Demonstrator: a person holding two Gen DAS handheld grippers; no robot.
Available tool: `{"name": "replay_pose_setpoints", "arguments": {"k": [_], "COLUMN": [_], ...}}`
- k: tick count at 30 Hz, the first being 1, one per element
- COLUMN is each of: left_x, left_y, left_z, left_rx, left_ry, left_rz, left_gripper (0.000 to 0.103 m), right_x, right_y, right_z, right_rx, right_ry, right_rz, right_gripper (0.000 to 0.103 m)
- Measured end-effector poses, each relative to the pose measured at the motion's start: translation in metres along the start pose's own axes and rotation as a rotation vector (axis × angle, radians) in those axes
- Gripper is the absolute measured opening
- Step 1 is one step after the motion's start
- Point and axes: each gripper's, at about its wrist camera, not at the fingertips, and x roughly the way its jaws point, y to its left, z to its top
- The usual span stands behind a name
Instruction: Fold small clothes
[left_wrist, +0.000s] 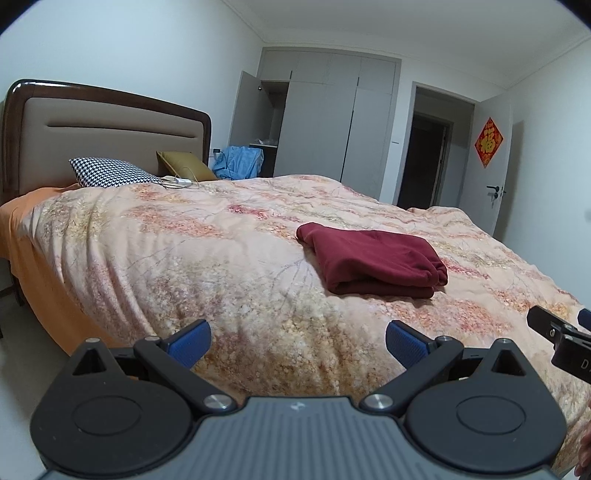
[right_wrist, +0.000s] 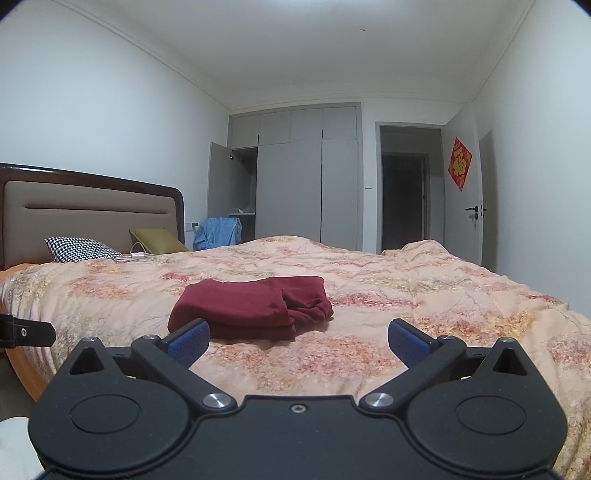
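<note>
A dark red garment (left_wrist: 373, 264) lies folded into a compact rectangle on the floral quilt (left_wrist: 184, 258) of the bed. It also shows in the right wrist view (right_wrist: 251, 308), just beyond my fingers. My left gripper (left_wrist: 298, 341) is open and empty, held back from the garment above the bed's near edge. My right gripper (right_wrist: 299, 341) is open and empty, close in front of the garment. The right gripper's tip (left_wrist: 557, 336) shows at the right edge of the left wrist view. Part of the left gripper (right_wrist: 26, 334) shows at the left edge of the right wrist view.
A houndstooth pillow (left_wrist: 110, 171) and an olive pillow (left_wrist: 184, 166) lie by the headboard (left_wrist: 107, 136), with a white charger and cable (left_wrist: 181, 181) beside them. Blue clothes (left_wrist: 238, 162) hang past the bed. Grey wardrobes (left_wrist: 332, 122) and an open door (left_wrist: 491, 173) stand behind.
</note>
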Motion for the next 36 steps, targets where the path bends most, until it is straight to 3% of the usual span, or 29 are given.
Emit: {"name": "replay_pose_setpoints", "arguments": {"k": [36], "left_x": [0.0025], "left_y": [-0.0059], "left_z": [-0.0067], "left_rx": [0.034], "left_ry": [0.021], "left_rz": [-0.01], "left_gripper": [0.103], "right_x": [-0.0012], "right_y": [-0.0007], "right_z": [-0.001], "right_rx": [0.004], "right_ry": [0.0], "right_rz": [-0.006], "right_gripper": [0.103]}}
